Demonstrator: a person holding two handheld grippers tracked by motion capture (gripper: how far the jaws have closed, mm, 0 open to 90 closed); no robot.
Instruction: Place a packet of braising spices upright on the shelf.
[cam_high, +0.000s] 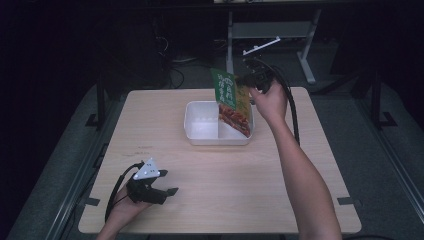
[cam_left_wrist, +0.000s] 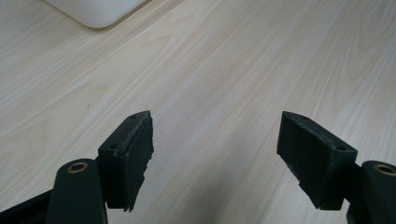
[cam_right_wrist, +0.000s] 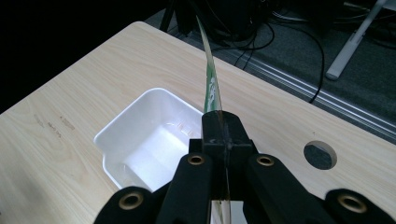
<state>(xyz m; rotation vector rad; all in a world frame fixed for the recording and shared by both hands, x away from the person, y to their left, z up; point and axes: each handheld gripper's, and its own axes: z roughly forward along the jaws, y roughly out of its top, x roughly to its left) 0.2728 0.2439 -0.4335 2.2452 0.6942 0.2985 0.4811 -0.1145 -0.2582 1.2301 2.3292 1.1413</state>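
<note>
Packet (cam_high: 230, 100) is hanging over the white box (cam_high: 200, 122), pinched by the right gripper (cam_high: 248, 79) jaws, needing lowering in; left gripper (cam_high: 167, 186) jaws are resting spread.

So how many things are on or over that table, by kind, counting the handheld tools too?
Grippers: 2, left and right
White tub: 1
Green packet: 1
Total: 4

My left black two-jaw gripper (cam_high: 170, 182) wears a grey three-cornered plate (cam_high: 148, 169) and trails a black cable (cam_high: 116, 190). My right black gripper (cam_right_wrist: 223, 122) shows brass-ringed pivots (cam_right_wrist: 196, 160); my forearms are bare.
</note>
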